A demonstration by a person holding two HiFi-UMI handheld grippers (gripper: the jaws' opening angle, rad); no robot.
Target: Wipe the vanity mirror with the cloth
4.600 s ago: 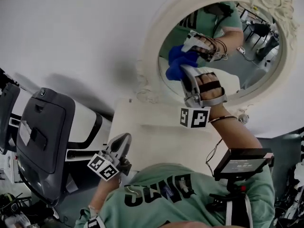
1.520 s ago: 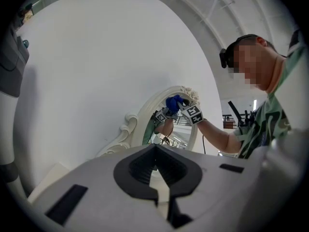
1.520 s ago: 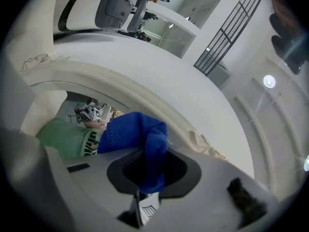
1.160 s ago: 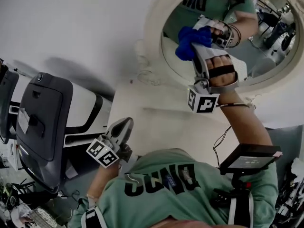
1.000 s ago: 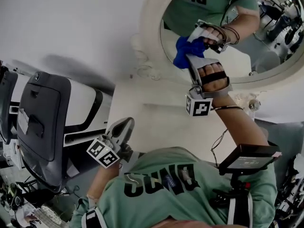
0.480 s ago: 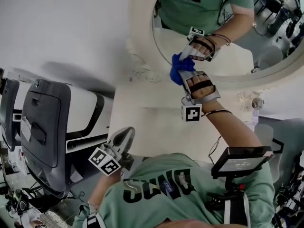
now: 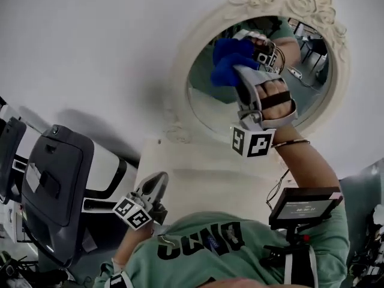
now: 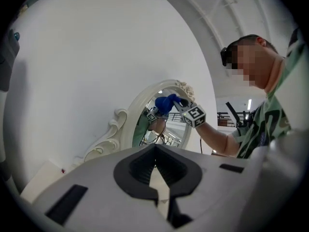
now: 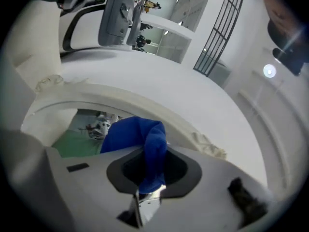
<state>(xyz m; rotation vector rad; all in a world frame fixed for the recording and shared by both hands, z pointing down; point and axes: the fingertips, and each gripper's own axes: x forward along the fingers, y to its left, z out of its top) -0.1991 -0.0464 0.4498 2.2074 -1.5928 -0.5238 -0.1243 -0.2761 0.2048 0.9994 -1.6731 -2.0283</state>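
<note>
Where the right gripper stands: raised to the glass of the vanity mirror, in the upper left part of the oval as the head view shows it.
Right gripper jaws: clamped on the blue cloth; the right gripper view shows a fold of the cloth running down between the two dark pads.
Cloth position: bunched ahead of the jaw tips and against the glass; its blue reflection meets it with no gap visible.
Mirror: oval, in a white carved frame with rose ornament along its top, mounted on a white wall; the glass reflects the hand, the gripper and a green sleeve.
Left gripper: held low, near the person's chest, well apart from the mirror.
Left gripper jaws: drawn together to a narrow slit, nothing between them.
Surface below mirror: a white counter.
Left of counter: a grey moulded seat.
Person: green printed shirt, with a small screen device mounted at the chest.
</note>
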